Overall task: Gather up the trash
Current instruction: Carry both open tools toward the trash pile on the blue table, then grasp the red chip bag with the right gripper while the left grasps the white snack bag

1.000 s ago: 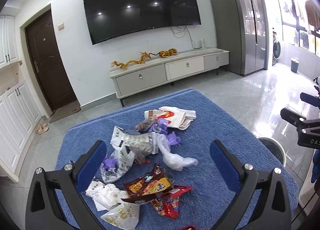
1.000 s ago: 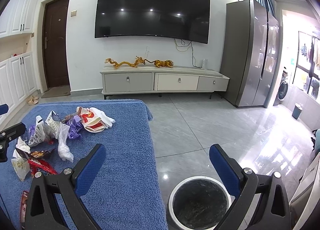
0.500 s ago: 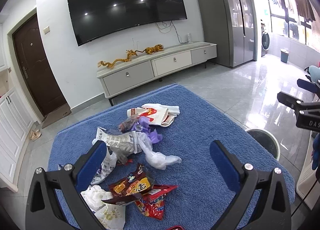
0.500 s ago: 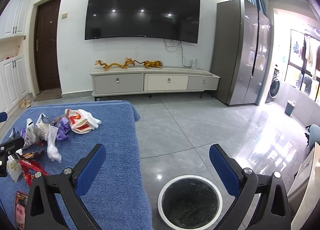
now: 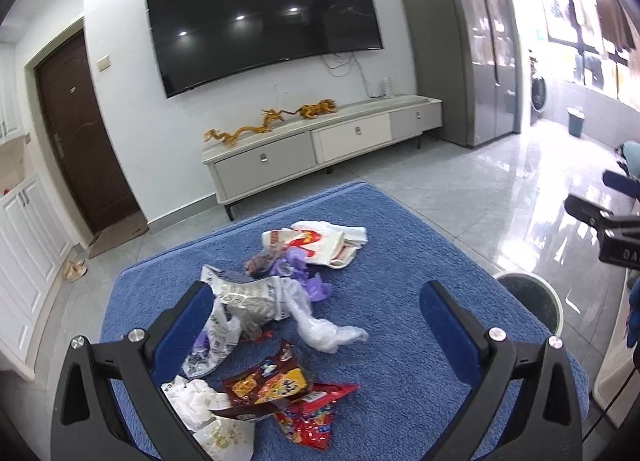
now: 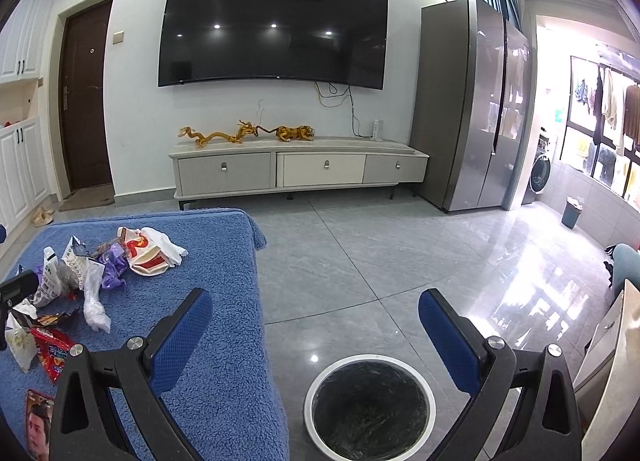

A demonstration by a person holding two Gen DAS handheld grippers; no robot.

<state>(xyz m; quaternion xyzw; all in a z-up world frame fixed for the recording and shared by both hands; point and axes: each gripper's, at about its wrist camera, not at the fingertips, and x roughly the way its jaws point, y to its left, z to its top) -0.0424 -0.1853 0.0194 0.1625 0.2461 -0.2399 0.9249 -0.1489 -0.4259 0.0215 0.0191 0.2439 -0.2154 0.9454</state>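
A: Over the blue cloth [image 5: 400, 261], left gripper [image 5: 316, 309] hangs above the trash pile [image 5: 280, 301], jaws wide, nothing between them. Right gripper [image 6: 316, 321] sits off the cloth edge, above the bin [image 6: 370, 409], also spread wide and empty.

B: Where is the trash, exactly?

A: All of it on the cloth: printed bags, a clear plastic wad [image 5: 324, 327], purple scraps, a red-and-white bag [image 5: 320, 243] at the far side, snack wrappers [image 5: 280, 389] nearest the camera. Bin appears to hold only its black liner.

B: Failure modes?

A: Judged, not observed. (1) Pieces overlap and touch, so a pinch may drag a neighbour along and shed it on the floor en route. (2) Thin film and flat wrappers could slip out of the pads or lie too flat to catch. (3) Fingers pressed deep may snag the pile of the cloth and tug it. (4) Bin stands just beside the cloth's corner, low; a light wrapper released high might drift past the rim.
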